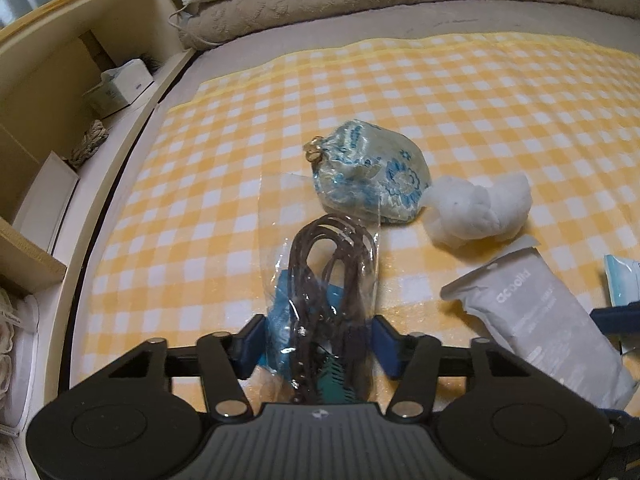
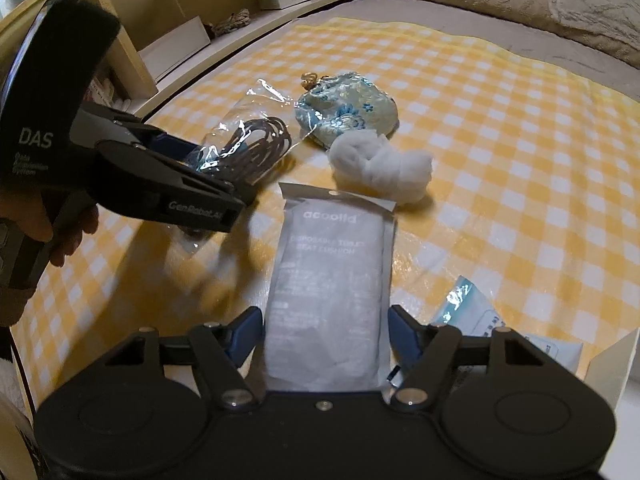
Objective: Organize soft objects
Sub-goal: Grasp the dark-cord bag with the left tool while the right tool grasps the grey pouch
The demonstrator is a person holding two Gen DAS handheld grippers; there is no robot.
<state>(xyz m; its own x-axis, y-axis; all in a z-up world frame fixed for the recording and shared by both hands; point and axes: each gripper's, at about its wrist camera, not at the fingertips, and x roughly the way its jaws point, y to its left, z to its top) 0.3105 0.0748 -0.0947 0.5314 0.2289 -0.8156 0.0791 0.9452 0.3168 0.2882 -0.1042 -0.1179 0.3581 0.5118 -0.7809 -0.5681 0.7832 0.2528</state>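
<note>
On the bed's yellow checked blanket [image 1: 460,92], the left gripper [image 1: 318,340] has its jaws narrowed around a clear bag of brown cord [image 1: 332,276], pads seemingly pressing its sides, probably to lift it. Right of it lie a blue brocade pouch [image 1: 372,172] and white stuffing [image 1: 480,212]. The right gripper [image 2: 326,336] straddles a grey packet [image 2: 332,280]; jaws fairly wide, contact unclear. Only the right wrist view shows the person's hand [image 2: 72,228] and a pale sachet [image 2: 472,308].

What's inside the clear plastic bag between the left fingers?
The clear plastic bag holds a coil of dark brown cord over something blue. The bag's near end is hidden behind the gripper body.
</note>
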